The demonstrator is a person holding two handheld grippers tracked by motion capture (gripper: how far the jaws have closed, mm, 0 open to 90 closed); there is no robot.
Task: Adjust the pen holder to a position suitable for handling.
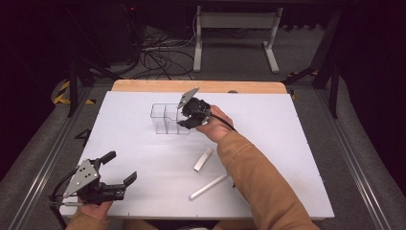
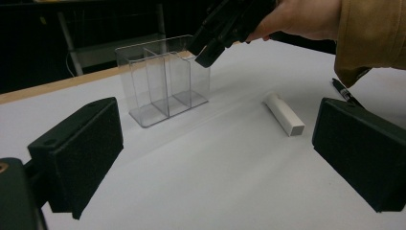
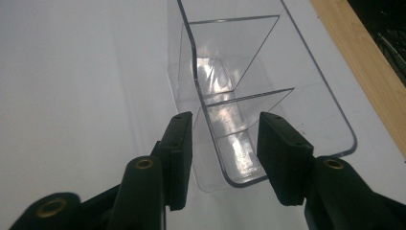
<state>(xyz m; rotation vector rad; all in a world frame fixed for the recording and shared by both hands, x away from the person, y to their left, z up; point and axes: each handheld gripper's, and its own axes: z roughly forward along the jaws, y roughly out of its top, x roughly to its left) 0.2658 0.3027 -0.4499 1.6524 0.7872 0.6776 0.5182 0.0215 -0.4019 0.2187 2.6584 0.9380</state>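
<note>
Clear plastic forms the organizer (image 1: 170, 119), a box with three compartments that stands upright on the white table (image 1: 287, 143), toward its far middle. No brand, label or readable writing appears on it or on anything else in the pictures.

The right gripper (image 1: 184, 116) is at the organizer's right end, tilted down toward it. In the right gripper view its jaws straddle one long wall of the organizer near the end compartment (image 3: 234, 153): one jaw is outside the wall, the other over the compartment. The jaws stand at a middling gap, and a space shows between each pad and the wall, so nothing is gripped.

The left gripper (image 1: 119, 172) rests at the near left corner of the table, well apart from the organizer, its jaws spread wide with only bare table between them.

Two white sticks lie on the table near the right forearm: a short one (image 1: 203, 159) and a longer one (image 1: 208, 187) nearer the person. The left gripper view shows the short stick (image 2: 284, 114) as a square-ended bar, and a black marker (image 2: 345, 92) poking out from under the tan sleeve (image 2: 371, 33). The high view takes in the wooden edge (image 1: 198, 86) along the table's far side, with cables (image 1: 158, 57) on the floor beyond.
</note>
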